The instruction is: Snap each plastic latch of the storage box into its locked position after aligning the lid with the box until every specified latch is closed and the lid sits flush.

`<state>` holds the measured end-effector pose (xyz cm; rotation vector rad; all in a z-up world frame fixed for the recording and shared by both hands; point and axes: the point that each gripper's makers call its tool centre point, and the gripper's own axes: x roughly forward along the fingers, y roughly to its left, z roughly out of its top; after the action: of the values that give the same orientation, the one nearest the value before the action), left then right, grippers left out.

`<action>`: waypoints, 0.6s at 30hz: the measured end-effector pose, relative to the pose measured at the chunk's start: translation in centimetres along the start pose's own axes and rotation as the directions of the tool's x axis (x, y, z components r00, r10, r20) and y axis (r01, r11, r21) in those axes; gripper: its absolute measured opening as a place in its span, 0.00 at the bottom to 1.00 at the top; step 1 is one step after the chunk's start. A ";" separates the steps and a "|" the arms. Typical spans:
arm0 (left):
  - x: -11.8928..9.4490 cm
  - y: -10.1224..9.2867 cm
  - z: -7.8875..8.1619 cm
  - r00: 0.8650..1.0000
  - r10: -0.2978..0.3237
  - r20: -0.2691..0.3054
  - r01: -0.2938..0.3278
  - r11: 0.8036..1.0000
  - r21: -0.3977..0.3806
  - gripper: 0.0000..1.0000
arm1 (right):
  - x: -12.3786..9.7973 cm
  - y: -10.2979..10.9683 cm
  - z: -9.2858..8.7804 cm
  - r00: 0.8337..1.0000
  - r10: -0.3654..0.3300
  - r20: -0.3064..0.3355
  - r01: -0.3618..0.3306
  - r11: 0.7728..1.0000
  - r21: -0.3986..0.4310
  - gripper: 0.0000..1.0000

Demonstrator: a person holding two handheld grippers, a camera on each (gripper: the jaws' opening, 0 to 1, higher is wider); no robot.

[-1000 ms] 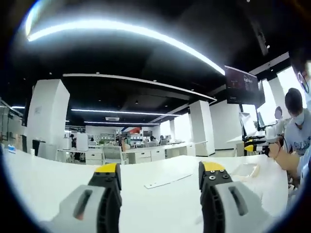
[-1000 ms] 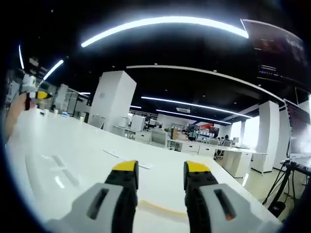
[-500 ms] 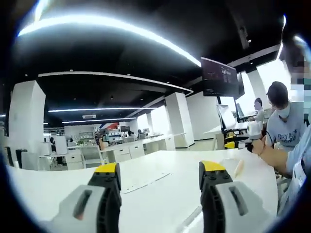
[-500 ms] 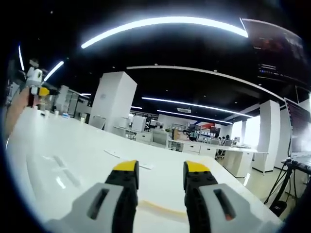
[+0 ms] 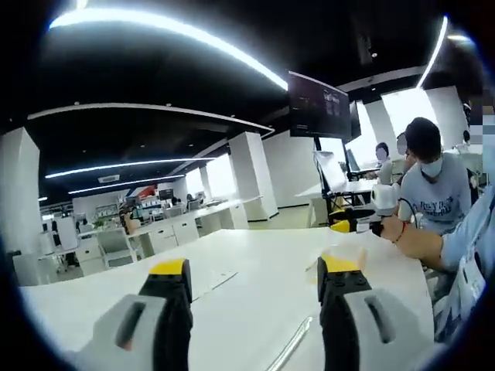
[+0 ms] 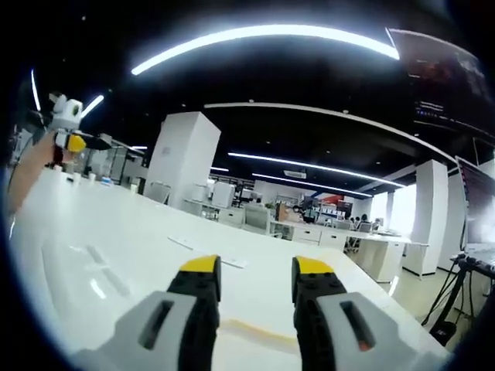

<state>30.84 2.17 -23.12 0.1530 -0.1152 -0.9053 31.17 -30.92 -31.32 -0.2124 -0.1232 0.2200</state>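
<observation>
Largest first: broad white table (image 5: 255, 232), matte and flat, spread across the lower half of the left gripper view, with open office behind. Next, in the right gripper view, a glossy, near-transparent plastic surface (image 6: 93, 286) with faint moulded ribs, lying just under the camera and judged to be the storage box lid (box walls too hard to make out to say whether seated flush). Along its near edge, a curved pale yellow strip (image 6: 255, 334), possibly a latch or rim trim; cannot tell which. Then the right gripper (image 6: 257, 267), grey bodied with yellow tips, its 2 jaws parted with nothing between them, poised above that edge, probably to press down on a latch. Left gripper (image 5: 255, 267) likewise spread wide and empty, held low over bare tabletop, well apart from the lid, seemingly waiting its turn. Smallest: a thin flat white sheet (image 5: 213, 280) resting on the table beyond the left jaws.
</observation>
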 end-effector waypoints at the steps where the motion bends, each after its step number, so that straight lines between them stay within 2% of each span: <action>1: 0.5 -0.2 0.1 1.000 -0.007 0.000 0.007 1.000 0.002 0.66 | 0.0 0.0 0.0 1.000 0.000 0.000 0.000 1.000 -0.001 0.35; 2: 0.8 -0.5 0.1 1.000 -0.017 -0.002 0.017 1.000 0.008 0.66 | 0.0 0.0 0.0 1.000 0.001 0.001 -0.001 1.000 -0.003 0.35; 3: 2.8 -2.1 0.1 0.997 -0.075 -0.031 0.076 0.997 0.023 0.66 | 0.0 0.0 0.1 1.000 0.003 0.006 -0.003 1.000 -0.002 0.35; 4: 3.3 -2.4 0.1 0.995 -0.089 -0.036 0.089 0.996 0.021 0.65 | 0.0 0.0 0.1 1.000 0.003 0.006 -0.003 1.000 -0.001 0.35; 9: 5.3 -4.7 -0.1 0.984 -0.160 -0.084 0.164 0.986 0.041 0.65 | 0.0 -0.1 -0.1 1.000 -0.006 -0.001 0.006 1.000 0.005 0.35; 15: 6.8 -6.3 -0.2 0.971 -0.209 -0.119 0.217 0.975 0.055 0.65 | 0.0 -0.2 -0.1 1.000 -0.010 -0.002 0.010 1.000 0.006 0.35; 18: 7.9 -7.4 -0.5 0.957 -0.250 -0.146 0.261 0.964 0.059 0.65 | 0.0 -0.4 -0.1 1.000 -0.014 -0.004 0.014 1.000 0.009 0.35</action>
<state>30.06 -8.54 -24.65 0.3081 -0.0016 -1.1458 31.26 -31.36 -31.32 -0.2031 -0.1200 0.2061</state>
